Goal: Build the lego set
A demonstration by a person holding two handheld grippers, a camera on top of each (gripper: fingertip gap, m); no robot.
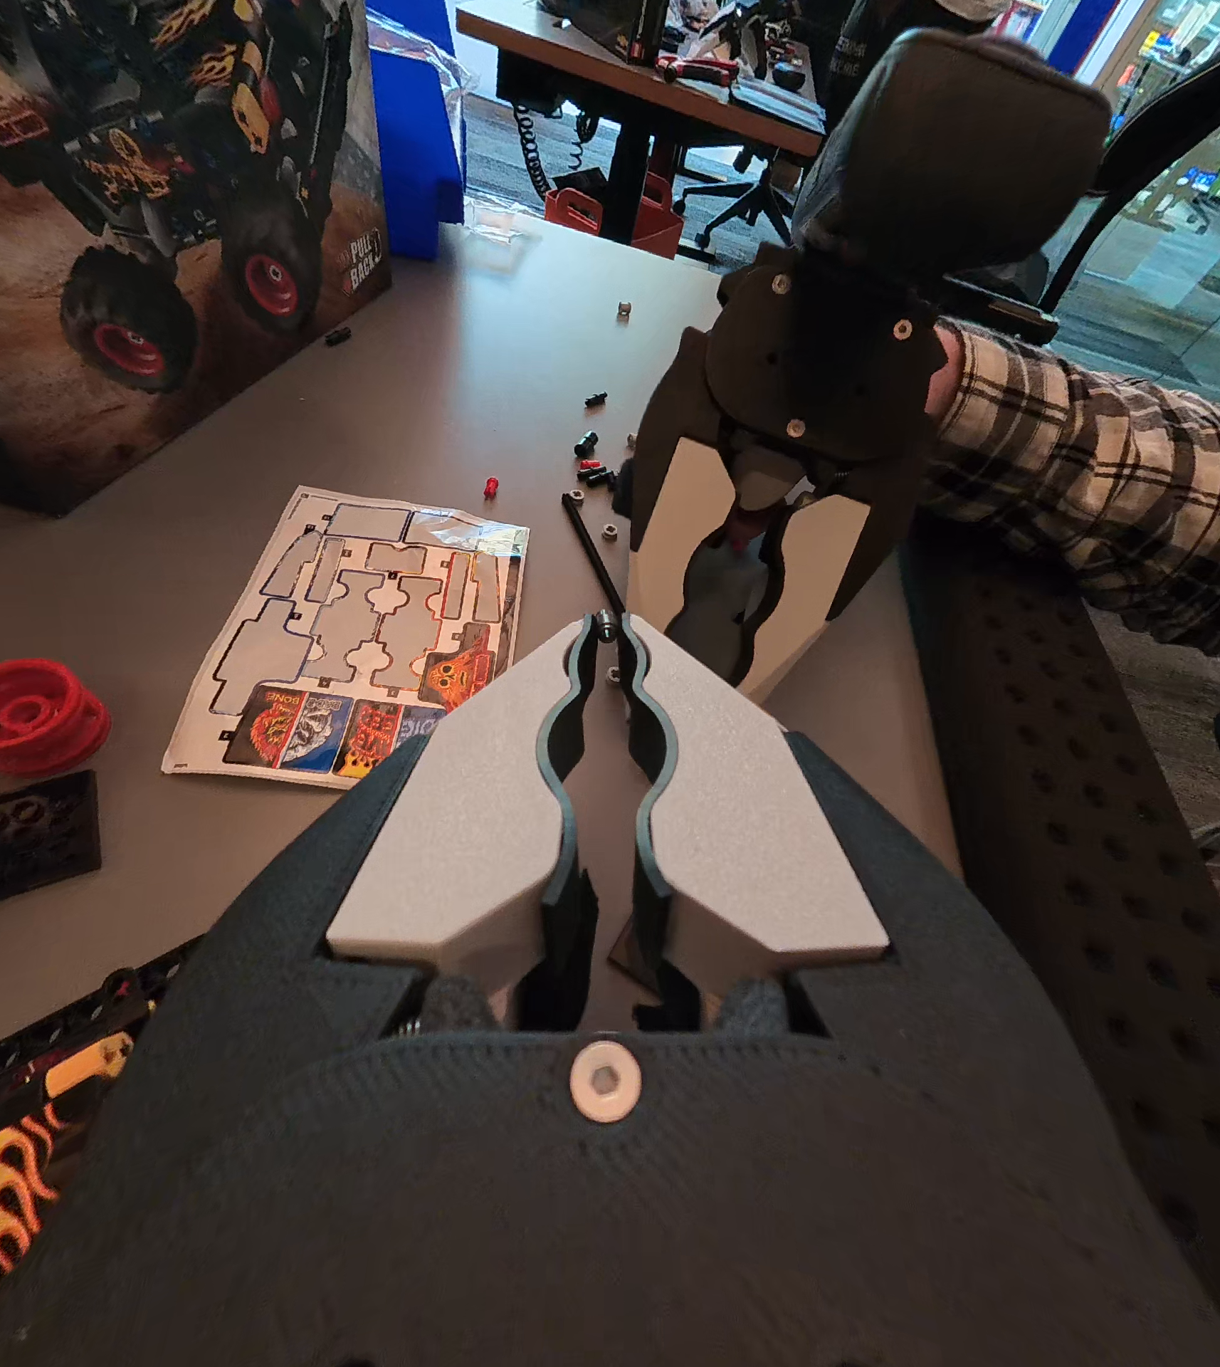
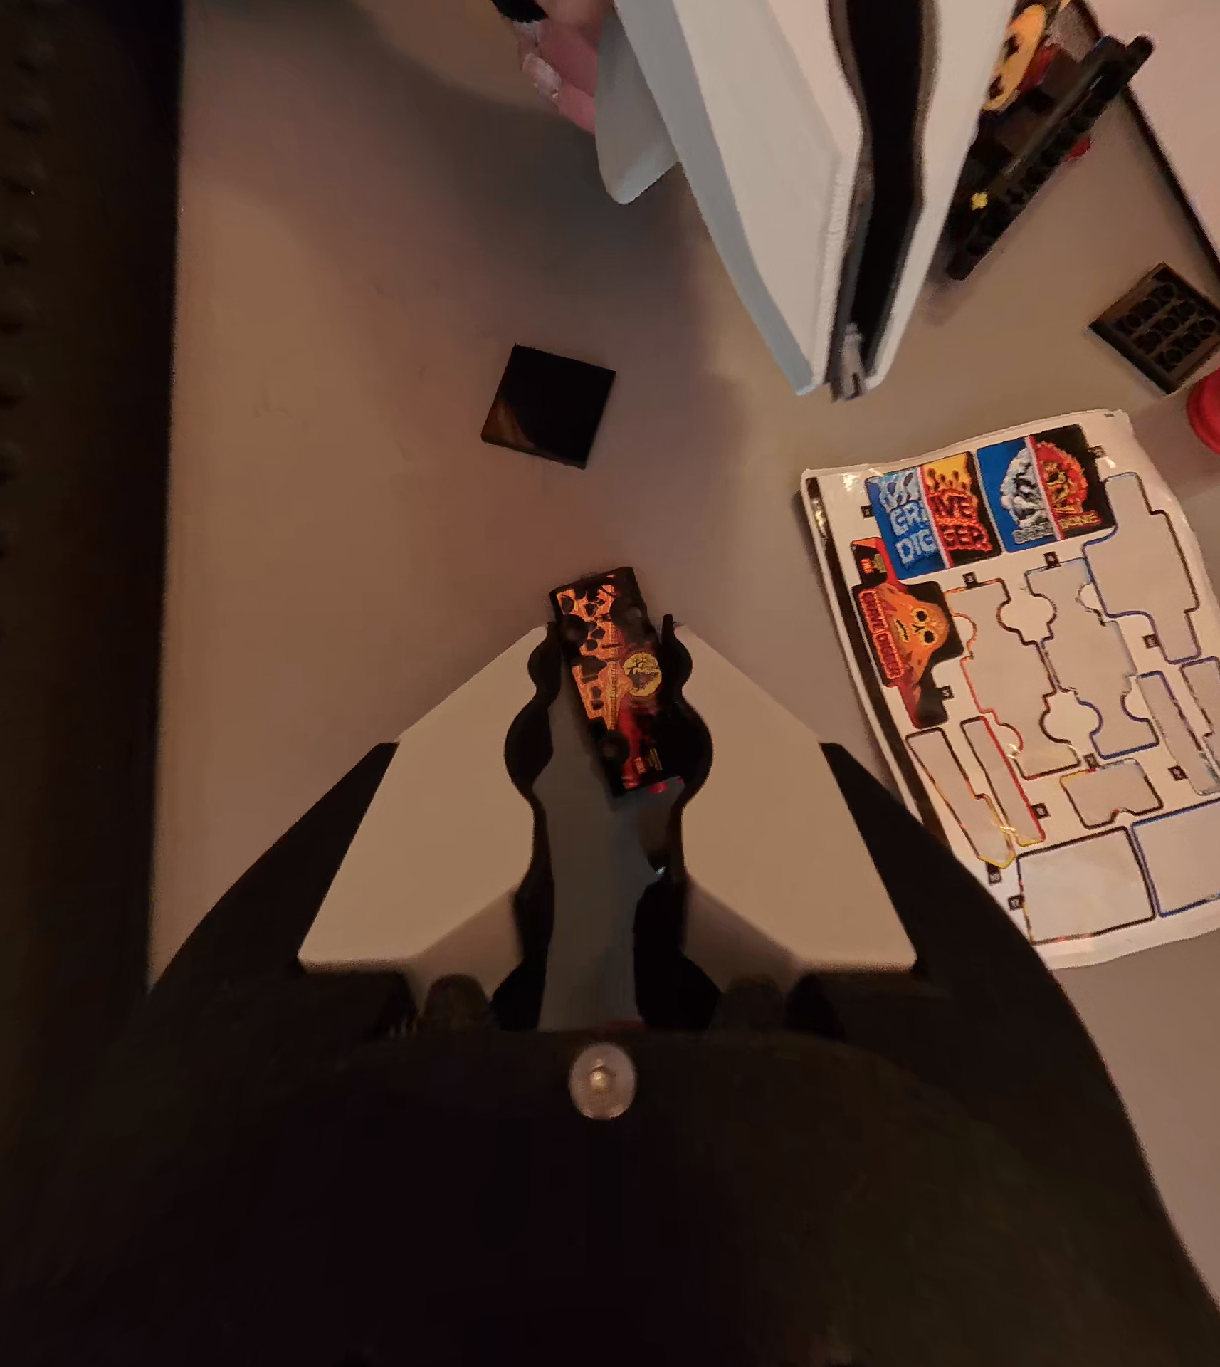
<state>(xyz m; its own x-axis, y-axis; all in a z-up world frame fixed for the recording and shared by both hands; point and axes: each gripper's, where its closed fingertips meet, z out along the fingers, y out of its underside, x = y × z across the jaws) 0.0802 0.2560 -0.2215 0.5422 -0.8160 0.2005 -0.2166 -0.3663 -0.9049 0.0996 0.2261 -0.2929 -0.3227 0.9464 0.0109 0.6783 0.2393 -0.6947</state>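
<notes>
Firmly pinched between the fingers of the right gripper (image 2: 614, 629): a flame-printed black panel (image 2: 611, 680), above the grey worktop (image 2: 370, 296). Long axis along the fingers, printed face toward the camera, far end poking past the tips and leaning a little left.

Equally closed, the left gripper (image 1: 611, 629): clamped on the near end of a thin black axle (image 1: 592, 555), with a small grey bush (image 1: 603, 621) right at the tips. Axle direction: straight out from the tips, away and slightly left, far end toward a scatter of loose black pins (image 1: 588, 444) and a red pin (image 1: 491, 487).

Nearby on the worktop: a sticker sheet (image 1: 370, 636), mostly peeled, left of the axle; beyond it the set's box (image 1: 148, 222), standing upright; at the left edge a red wheel rim (image 1: 23, 714) and beside it a black holed plate (image 1: 23, 843). Bottom left, part of the flame-patterned model (image 1: 1, 1183). Right of the worktop, a black studded mat (image 1: 1036, 814).

Close beside the axle on its right, the right gripper, fingers pointing down, with a plaid sleeve (image 1: 1110, 481) behind it; near the axle but apart from it.

Only in the right wrist view: the panel's print, and a black square tile (image 2: 548, 407) lying alone ahead of the panel. Only in the left wrist view: the box, the pins and the axle's full length; the panel barely visible there between the right gripper's fingers.
</notes>
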